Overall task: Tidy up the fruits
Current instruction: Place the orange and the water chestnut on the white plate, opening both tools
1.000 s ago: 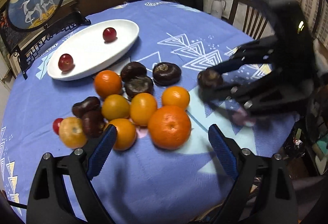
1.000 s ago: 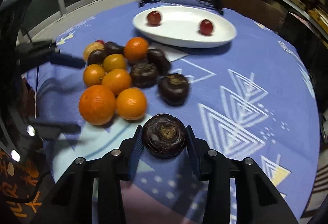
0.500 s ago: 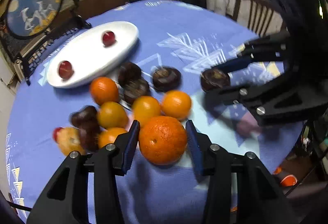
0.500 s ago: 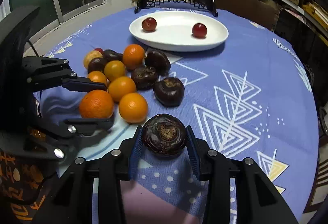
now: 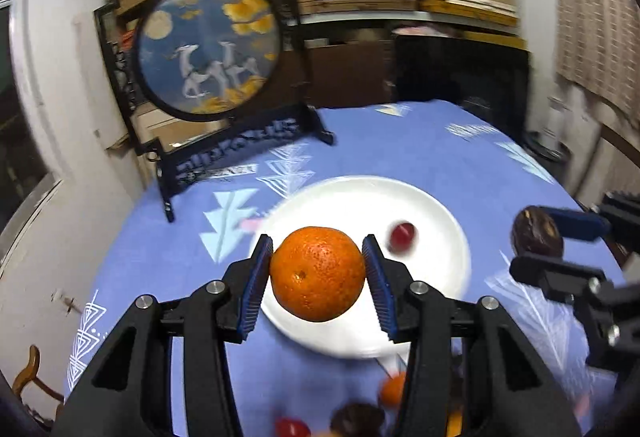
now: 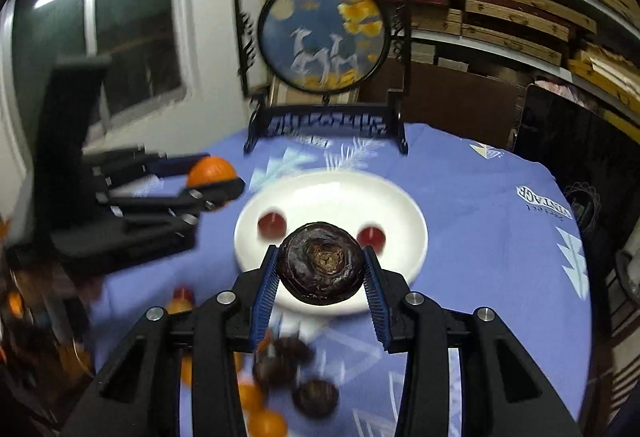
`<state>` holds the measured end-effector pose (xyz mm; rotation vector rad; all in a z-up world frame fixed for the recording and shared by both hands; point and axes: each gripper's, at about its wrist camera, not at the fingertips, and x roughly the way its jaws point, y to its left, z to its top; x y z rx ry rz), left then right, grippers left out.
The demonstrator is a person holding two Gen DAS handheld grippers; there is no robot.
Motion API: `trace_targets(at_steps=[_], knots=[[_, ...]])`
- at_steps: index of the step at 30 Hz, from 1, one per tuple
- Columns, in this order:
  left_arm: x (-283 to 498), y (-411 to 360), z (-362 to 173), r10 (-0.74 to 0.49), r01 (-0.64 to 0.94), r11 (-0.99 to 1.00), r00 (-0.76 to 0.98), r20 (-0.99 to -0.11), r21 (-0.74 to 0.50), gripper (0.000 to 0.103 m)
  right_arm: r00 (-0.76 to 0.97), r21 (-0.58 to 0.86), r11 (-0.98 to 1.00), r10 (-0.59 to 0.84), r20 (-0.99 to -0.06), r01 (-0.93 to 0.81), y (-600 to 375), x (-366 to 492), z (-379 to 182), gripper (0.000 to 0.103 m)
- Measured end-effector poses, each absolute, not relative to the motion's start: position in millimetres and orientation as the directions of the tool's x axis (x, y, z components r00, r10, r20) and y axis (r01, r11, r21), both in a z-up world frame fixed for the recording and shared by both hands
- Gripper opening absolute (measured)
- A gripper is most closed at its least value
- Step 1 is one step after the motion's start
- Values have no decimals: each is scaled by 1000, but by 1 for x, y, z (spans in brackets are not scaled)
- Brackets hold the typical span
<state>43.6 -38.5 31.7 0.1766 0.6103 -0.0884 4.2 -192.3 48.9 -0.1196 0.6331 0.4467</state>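
Note:
My left gripper (image 5: 318, 275) is shut on a large orange (image 5: 318, 273) and holds it in the air over the near left part of the white oval plate (image 5: 436, 269). My right gripper (image 6: 320, 263) is shut on a dark brown wrinkled fruit (image 6: 322, 263) held above the plate's (image 6: 332, 197) near edge. Two small red fruits (image 6: 272, 225) (image 6: 371, 238) lie on the plate. The right gripper with its dark fruit (image 5: 536, 233) shows at the right of the left wrist view. The left gripper with the orange (image 6: 210, 171) shows at the left of the right wrist view.
A round blue painted screen on a black stand (image 6: 324, 37) stands on the blue tablecloth (image 6: 480, 237) behind the plate. Several oranges and dark fruits (image 6: 288, 369) lie on the cloth below the grippers, blurred. Shelves and a window line the walls.
My left gripper has closed on the large orange and lifted it. Both grippers have risen and moved toward the white plate, each carrying its fruit.

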Motion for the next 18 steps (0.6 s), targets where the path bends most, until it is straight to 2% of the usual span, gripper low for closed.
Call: trace_targets(at_steps=[10, 18], knots=[[127, -35, -15, 35, 81, 987, 741, -671, 141, 45, 649, 91, 915, 347, -678, -394, -170, 90, 4, 42], [151, -33, -38, 55, 82, 983, 711, -701, 161, 46, 612, 123, 919, 344, -712, -374, -174, 118, -14, 42]])
